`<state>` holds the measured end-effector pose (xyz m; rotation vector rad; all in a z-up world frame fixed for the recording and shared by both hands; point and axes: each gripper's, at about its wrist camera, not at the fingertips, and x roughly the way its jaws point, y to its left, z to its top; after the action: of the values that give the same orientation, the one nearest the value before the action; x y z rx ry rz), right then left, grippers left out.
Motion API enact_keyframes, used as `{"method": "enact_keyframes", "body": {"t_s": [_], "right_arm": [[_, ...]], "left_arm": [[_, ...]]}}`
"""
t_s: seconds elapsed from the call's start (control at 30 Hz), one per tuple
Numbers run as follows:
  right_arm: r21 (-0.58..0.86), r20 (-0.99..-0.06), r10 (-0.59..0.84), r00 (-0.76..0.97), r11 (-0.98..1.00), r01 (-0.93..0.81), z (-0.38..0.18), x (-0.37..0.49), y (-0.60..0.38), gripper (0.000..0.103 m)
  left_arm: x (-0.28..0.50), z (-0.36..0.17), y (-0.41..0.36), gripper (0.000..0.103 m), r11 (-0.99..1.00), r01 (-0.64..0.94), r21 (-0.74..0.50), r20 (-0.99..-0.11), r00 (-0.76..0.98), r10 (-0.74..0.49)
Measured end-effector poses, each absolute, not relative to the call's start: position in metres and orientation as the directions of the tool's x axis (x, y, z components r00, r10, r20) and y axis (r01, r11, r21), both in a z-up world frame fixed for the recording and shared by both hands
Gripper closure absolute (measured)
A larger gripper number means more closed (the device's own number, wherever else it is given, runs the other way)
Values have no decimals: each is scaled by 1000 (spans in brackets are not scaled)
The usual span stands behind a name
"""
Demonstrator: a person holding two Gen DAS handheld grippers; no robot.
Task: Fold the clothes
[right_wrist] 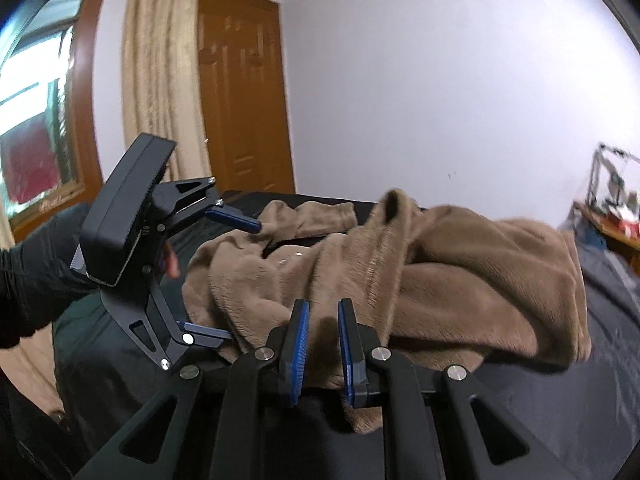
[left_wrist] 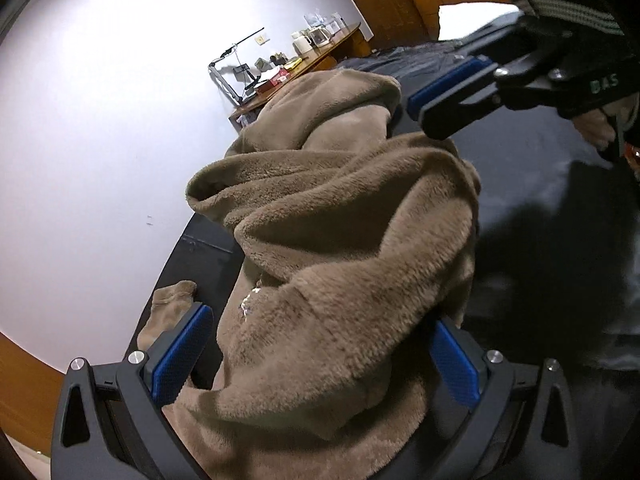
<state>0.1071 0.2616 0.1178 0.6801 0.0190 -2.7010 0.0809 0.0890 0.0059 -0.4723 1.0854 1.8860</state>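
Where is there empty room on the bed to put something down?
Bare dark sheet lies past the right side of the brown fleece, toward the desk. Crowded: the left gripper straddles the fleece's left end, and the right gripper sits at its near edge.

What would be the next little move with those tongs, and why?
Probably close the left tongs on the brown fleece garment. Their blue pads stand wide apart on either side of a bunched fold without pressing it. The right tongs look nearly shut, apparently pinching an edge of the fleece. With both ends held, the crumpled garment could be spread on the dark bed.
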Motion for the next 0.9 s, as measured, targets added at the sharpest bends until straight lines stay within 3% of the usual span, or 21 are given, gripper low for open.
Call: {"method": "enact_keyframes", "body": {"t_s": [0.03, 0.1, 0.3, 0.47, 0.57, 0.77, 0.9], "right_arm": [[89, -460, -332, -824, -940, 329, 117, 108, 267, 87], [114, -457, -325, -828, -945, 308, 115, 109, 274, 87], [183, -459, -323, -828, -946, 267, 106, 110, 290, 87], [196, -469, -311, -827, -949, 246, 98, 107, 295, 87], [199, -466, -300, -832, -952, 231, 97, 108, 299, 87], [204, -471, -270, -840, -960, 195, 94, 107, 306, 87], [190, -474, -258, -842, -964, 188, 96, 106, 306, 87]], "left_arm": [[80, 6, 89, 18, -224, -842, 490, -679, -530, 508], [78, 6, 88, 52, -217, -851, 477, -687, -516, 511], [67, 8, 88, 81, -227, -880, 417, -711, -472, 522], [64, 20, 80, 89, -300, -874, 383, -689, -487, 537], [59, 38, 61, 89, -452, -826, 337, -619, -556, 554], [62, 88, -12, 89, -739, -656, 150, -431, -716, 549], [69, 101, -65, 89, -807, -590, 0, -365, -752, 549]]}}
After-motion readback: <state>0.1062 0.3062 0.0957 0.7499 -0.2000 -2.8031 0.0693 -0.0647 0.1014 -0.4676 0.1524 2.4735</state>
